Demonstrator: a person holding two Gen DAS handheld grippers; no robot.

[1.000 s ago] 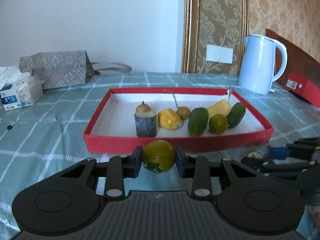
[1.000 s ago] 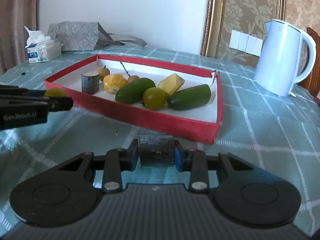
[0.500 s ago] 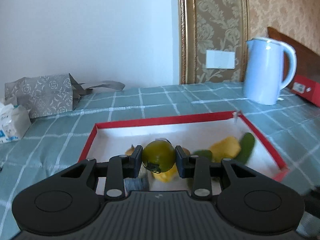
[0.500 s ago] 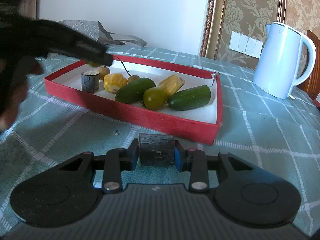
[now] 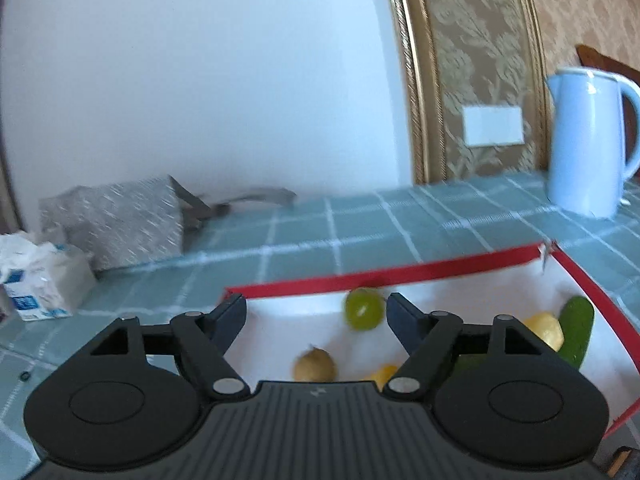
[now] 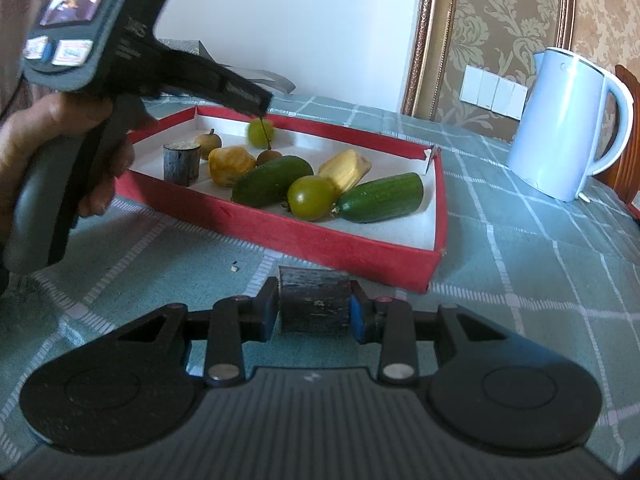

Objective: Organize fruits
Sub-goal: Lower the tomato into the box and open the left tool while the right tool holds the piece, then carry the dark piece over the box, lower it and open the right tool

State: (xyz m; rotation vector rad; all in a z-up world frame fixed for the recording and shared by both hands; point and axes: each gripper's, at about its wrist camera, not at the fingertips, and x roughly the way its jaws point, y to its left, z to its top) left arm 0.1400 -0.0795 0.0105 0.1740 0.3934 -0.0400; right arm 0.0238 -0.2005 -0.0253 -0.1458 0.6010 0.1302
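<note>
1. Left wrist view: left gripper [image 5: 316, 314] over red tray [image 5: 360, 278], jaws spread wide, nothing clamped.
2. Green tomato [image 5: 364, 314] blurred, sits in the gap nr the right jaw — can't tell if touching; inside tray outline, close to far wall.
3. Right wrist view: same tomato [image 6: 261, 133] just below left gripper tip [image 6: 262, 104], at back of tray [image 6: 320, 236].
4. Right gripper [image 6: 314, 314] low over bench [image 6: 540, 272], jaws closed on dark cylinder block [image 6: 314, 304], just in front of tray's near wall.
5. Tray contents, right view: 2nd cylinder block [image 6: 182, 163] at left end, small brown fruit [image 6: 209, 146] behind it, yellow piece [image 6: 231, 165], cucumber [image 6: 272, 180], another green tomato [image 6: 312, 198], 2nd yellow piece [image 6: 345, 169], 2nd cucumber [image 6: 380, 198] — packed close tog.
6. Kettle [image 6: 560, 124] on bench, right of tray, apart from it. Tissue pack [image 5: 38, 280] & grey bag [image 5: 116, 220] at far left.
</note>
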